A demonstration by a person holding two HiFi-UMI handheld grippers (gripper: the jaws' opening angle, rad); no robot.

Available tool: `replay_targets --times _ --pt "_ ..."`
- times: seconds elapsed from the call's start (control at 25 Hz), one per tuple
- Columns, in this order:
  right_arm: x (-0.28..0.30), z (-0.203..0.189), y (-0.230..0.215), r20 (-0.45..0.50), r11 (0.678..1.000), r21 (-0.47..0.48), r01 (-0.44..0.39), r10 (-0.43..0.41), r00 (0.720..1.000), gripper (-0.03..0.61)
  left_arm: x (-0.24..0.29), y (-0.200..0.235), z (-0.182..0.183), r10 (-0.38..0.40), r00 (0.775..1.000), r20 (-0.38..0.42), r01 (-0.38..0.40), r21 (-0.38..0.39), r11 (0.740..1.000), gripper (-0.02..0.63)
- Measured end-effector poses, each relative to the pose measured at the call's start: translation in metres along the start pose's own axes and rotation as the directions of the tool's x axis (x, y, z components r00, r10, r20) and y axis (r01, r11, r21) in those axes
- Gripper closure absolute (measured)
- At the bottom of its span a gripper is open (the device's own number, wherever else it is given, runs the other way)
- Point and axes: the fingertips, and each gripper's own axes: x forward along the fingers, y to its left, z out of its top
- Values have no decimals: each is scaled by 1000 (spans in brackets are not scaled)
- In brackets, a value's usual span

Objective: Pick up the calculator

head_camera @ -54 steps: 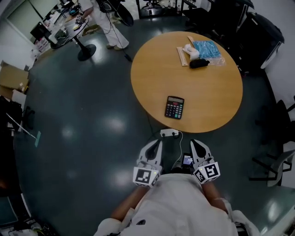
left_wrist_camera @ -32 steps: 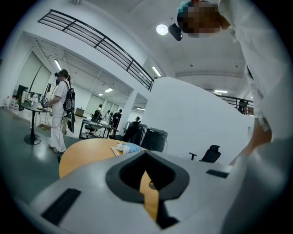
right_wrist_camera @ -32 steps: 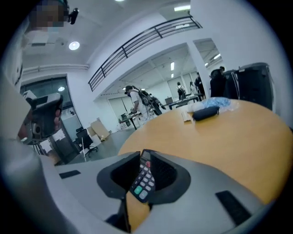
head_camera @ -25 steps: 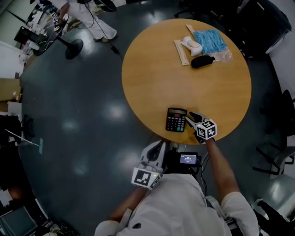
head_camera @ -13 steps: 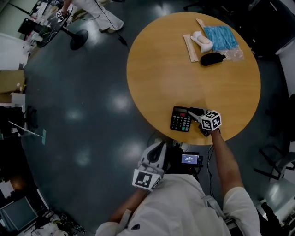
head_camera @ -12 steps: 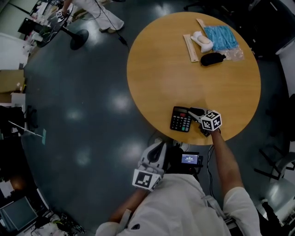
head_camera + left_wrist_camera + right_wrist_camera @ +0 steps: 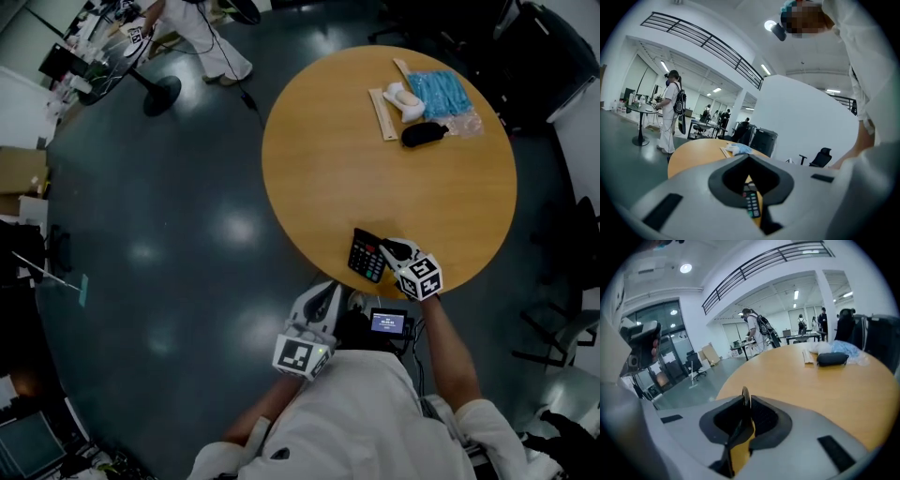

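Observation:
The black calculator [image 7: 366,254] stands tilted on its edge over the near rim of the round wooden table [image 7: 375,150]. My right gripper [image 7: 387,250] holds it by its right side, jaws closing with the pads pressed on it. In the right gripper view the calculator [image 7: 742,437] shows edge-on between the jaws of the right gripper [image 7: 746,401]. My left gripper [image 7: 317,302] hangs close to my body, below the table's edge, shut on nothing. Past the left gripper [image 7: 749,159] in its own view, the calculator [image 7: 751,206] shows with its keys visible.
At the table's far side lie a blue bag [image 7: 439,94], a black pouch [image 7: 422,134], a white object [image 7: 403,97] and a wooden strip [image 7: 382,114]. A person [image 7: 202,37] stands at the back left. Dark chairs [image 7: 544,47] ring the table's right side.
The right gripper has closed on the calculator and lifted it off the table, tipping it onto its edge and drawing it towards me. The left gripper has stayed put.

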Motion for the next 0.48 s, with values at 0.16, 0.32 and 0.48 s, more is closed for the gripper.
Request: replay_targets --times 0.16,0.32,0.48 --pt "-38 14 19 25 978 -102 179 -178 984 522 -4 1 9 -21 999 33 20 29 999 607" --pt "-92 40 42 139 948 -67 311 -300 944 522 -9 4 14 -27 999 45 25 43 999 607" --pt "-143 73 80 282 942 17 336 -327 902 522 -13 -4 24 -63 996 60 59 63 996 606"
